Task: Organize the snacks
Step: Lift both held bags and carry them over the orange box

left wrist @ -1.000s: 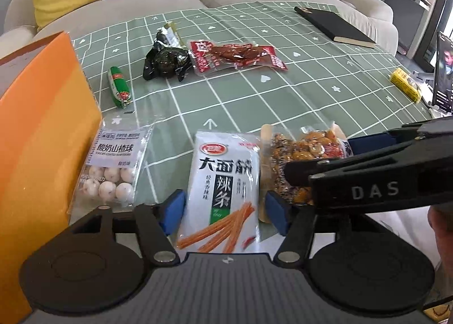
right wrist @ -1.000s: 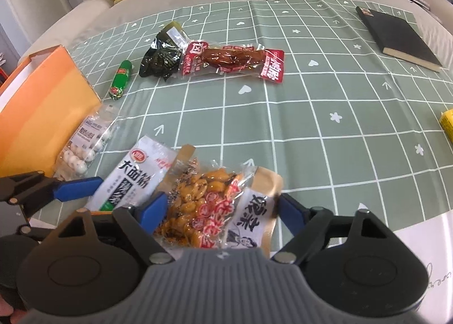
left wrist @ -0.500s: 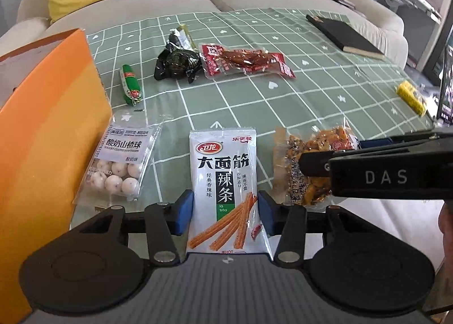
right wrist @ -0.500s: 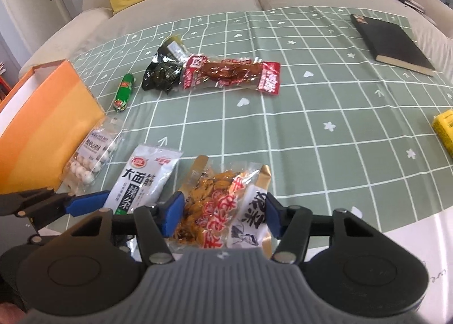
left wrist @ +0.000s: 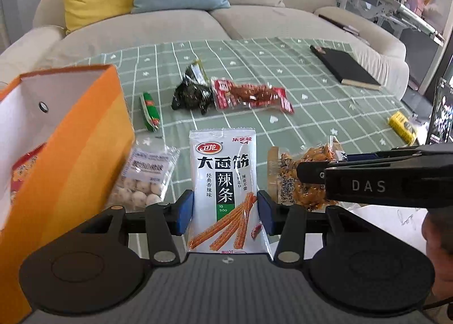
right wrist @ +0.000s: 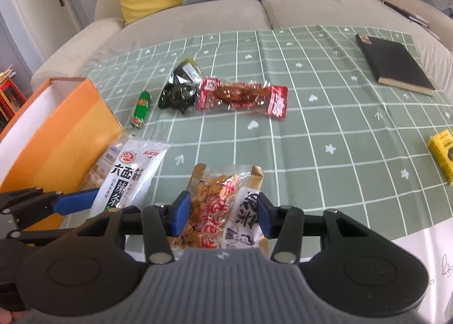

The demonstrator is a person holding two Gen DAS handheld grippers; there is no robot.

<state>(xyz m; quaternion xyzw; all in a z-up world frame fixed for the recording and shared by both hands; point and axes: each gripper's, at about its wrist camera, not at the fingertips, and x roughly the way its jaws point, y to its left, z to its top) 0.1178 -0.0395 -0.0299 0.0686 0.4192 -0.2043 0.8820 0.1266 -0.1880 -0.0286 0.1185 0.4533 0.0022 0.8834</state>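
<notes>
Left wrist: glossy flat white snack packet (left wrist: 223, 188) between blue pads (left wrist: 185, 212).

My left gripper (left wrist: 225, 212) and right gripper (right wrist: 220, 213) match: black linkage arms, blue pads, silver pivot screws behind them, ribbed grey body, white DAS lettering sideways.

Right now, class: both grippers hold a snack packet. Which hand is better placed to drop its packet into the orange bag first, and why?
Left. The left gripper holds the white spicy-strip packet right beside the open orange bag; the right gripper sits farther away.
</notes>
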